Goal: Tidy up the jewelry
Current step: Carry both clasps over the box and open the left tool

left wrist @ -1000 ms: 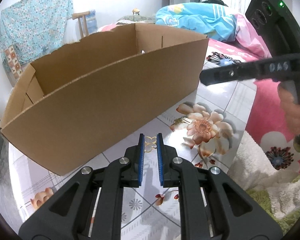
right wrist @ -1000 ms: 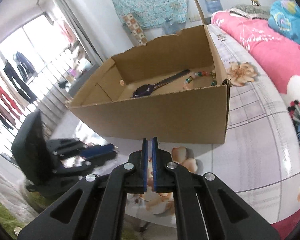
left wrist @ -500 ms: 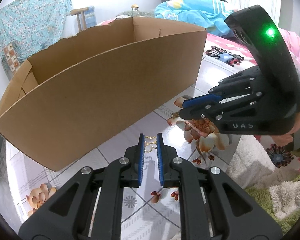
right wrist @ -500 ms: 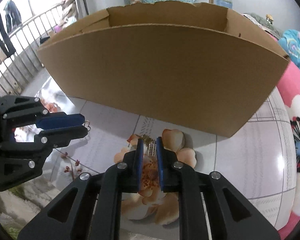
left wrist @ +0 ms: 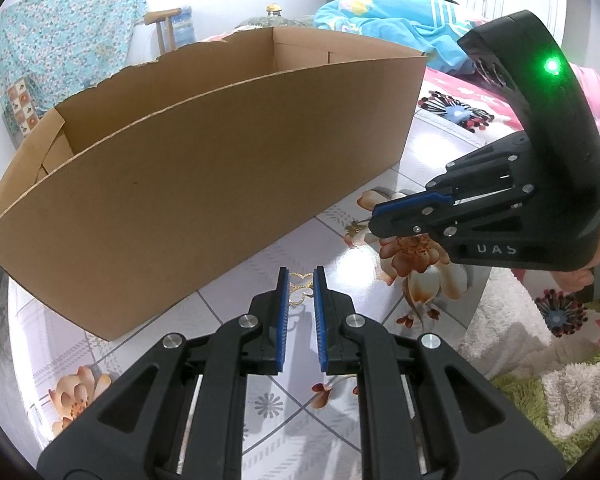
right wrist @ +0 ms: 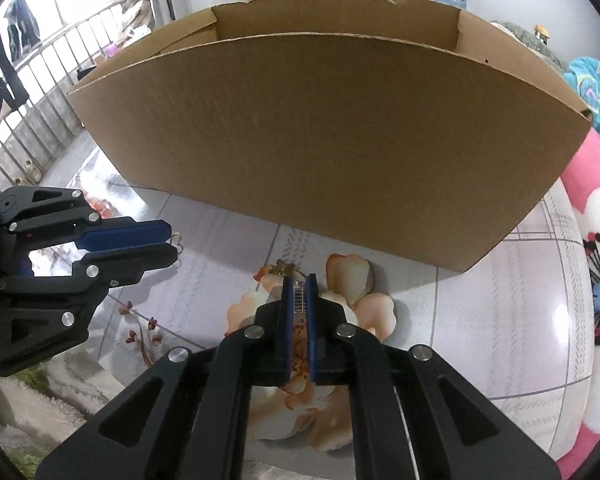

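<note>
Right gripper [right wrist: 299, 280]: jaws have just been closing and now pinch a small silver rhinestone bar piece [right wrist: 299, 298], lower centre of the right wrist view, with a bronze flower charm [right wrist: 283, 268] just beyond the tips on the counter [right wrist: 480, 320]. A second ago this gripper stood higher, pressed together with nothing between the pads, and looked down into the cardboard box [right wrist: 328, 140]. It now sits low against the floral counter surface, and the box's near wall fills the upper frame.

Left gripper [left wrist: 300, 280]: jaws narrowly apart, with a gold clover-shaped piece [left wrist: 301, 287] between the tips at centre frame. Whether the pads press it or it merely lies between them cannot be determined. Position and opening are unchanged from the earlier frames.

In the left wrist view the right gripper has come from upper right to mid right, tips down at the flower print beside the box's corner.

Obscured: the box interior is hidden behind its near wall in both views, so the beaded bracelet and dark item seen inside earlier are not visible. The held bar piece is partly covered by the blue pads. The person's hand [left wrist: 580, 272] is cut off at the right edge.
</note>
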Action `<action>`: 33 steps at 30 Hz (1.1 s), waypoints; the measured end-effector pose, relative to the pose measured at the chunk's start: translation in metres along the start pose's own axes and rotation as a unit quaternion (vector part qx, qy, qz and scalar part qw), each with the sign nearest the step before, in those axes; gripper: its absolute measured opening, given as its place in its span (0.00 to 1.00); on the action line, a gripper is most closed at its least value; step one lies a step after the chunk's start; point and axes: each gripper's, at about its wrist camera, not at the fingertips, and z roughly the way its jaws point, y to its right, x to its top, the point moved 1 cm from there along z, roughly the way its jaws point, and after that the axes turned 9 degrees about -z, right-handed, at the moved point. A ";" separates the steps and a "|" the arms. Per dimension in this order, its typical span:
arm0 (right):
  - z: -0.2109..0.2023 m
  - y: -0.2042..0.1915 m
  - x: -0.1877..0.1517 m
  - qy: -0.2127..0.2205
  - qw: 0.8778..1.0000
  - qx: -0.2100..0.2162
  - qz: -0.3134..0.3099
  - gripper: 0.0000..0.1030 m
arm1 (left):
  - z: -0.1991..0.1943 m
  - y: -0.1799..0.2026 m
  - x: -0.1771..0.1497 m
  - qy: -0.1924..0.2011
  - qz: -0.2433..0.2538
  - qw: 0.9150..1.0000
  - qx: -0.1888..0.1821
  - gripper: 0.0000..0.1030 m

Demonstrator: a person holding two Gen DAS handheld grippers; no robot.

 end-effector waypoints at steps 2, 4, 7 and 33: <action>-0.004 0.001 -0.001 0.004 1.000 0.003 0.005 0.06 | -0.001 0.000 0.000 0.001 0.000 1.000 0.001 0.10; -0.009 0.003 -0.002 0.010 1.000 0.005 0.009 0.06 | -0.003 0.000 0.000 0.004 0.000 1.000 0.002 0.10; -0.023 0.006 -0.004 0.023 1.000 0.009 0.019 0.06 | -0.010 0.002 0.001 0.009 0.003 1.000 0.003 0.10; 0.008 0.071 0.165 -0.042 0.981 0.180 0.062 0.06 | -0.004 -0.099 0.113 -0.068 -0.190 0.978 -0.057 0.10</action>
